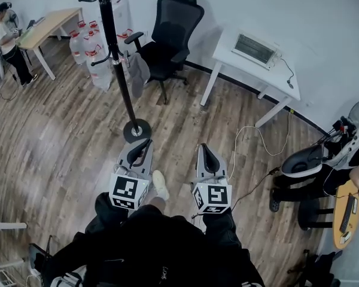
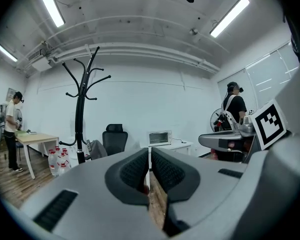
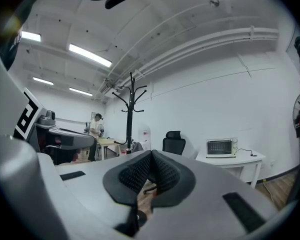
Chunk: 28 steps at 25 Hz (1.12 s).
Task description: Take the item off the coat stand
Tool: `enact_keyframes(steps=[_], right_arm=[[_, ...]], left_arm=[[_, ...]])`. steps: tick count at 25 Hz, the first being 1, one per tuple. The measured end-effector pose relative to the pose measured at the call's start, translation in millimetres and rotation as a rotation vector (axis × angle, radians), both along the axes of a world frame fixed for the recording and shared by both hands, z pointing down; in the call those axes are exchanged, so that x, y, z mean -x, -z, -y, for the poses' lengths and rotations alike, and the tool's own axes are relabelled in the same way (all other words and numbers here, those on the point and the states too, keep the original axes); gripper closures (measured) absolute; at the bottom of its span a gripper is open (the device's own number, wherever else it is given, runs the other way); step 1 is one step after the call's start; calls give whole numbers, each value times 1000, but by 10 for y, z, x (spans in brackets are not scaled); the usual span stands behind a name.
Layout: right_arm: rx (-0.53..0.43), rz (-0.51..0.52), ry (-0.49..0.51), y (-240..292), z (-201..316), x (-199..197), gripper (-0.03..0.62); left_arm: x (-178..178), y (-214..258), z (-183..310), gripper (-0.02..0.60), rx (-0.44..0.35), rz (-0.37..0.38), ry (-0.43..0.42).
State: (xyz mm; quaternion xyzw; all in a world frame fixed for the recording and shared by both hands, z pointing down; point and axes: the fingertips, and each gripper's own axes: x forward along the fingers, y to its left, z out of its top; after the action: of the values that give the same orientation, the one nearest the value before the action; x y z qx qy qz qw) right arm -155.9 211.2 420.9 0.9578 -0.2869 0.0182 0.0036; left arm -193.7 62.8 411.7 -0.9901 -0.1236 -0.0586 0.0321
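Observation:
A black coat stand [image 1: 115,58] rises from a round base [image 1: 136,130] on the wooden floor ahead of me. A grey cloth item [image 1: 137,73] hangs from one of its low hooks; it also shows as the grey item [image 2: 94,149] beside the pole and as a small grey shape [image 3: 136,146]. My left gripper [image 1: 145,143] is held level, short of the base, its jaws together with nothing between them [image 2: 150,156]. My right gripper [image 1: 203,148] is beside it to the right, also shut and empty [image 3: 151,159]. Both are well apart from the stand.
A black office chair [image 1: 170,34] stands right behind the stand. A white table [image 1: 269,73] with a toaster oven [image 1: 255,48] is at the right, water bottles [image 1: 87,43] and a wooden table [image 1: 48,26] at the left. A cable [image 1: 251,142] lies on the floor. People stand at left [image 1: 6,40] and right [image 1: 341,160].

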Motion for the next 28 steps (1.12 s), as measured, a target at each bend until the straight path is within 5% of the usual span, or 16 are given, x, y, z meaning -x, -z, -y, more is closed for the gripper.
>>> enact_keyframes(steps=[16, 28], right_arm=[[39, 44, 33, 0, 651, -2057, 579], [40, 38, 154, -62, 1439, -2938, 579]], left_arm=[[-2056, -52, 628, 546, 42, 45, 20], [-2769, -103, 1313, 546, 42, 36, 131]])
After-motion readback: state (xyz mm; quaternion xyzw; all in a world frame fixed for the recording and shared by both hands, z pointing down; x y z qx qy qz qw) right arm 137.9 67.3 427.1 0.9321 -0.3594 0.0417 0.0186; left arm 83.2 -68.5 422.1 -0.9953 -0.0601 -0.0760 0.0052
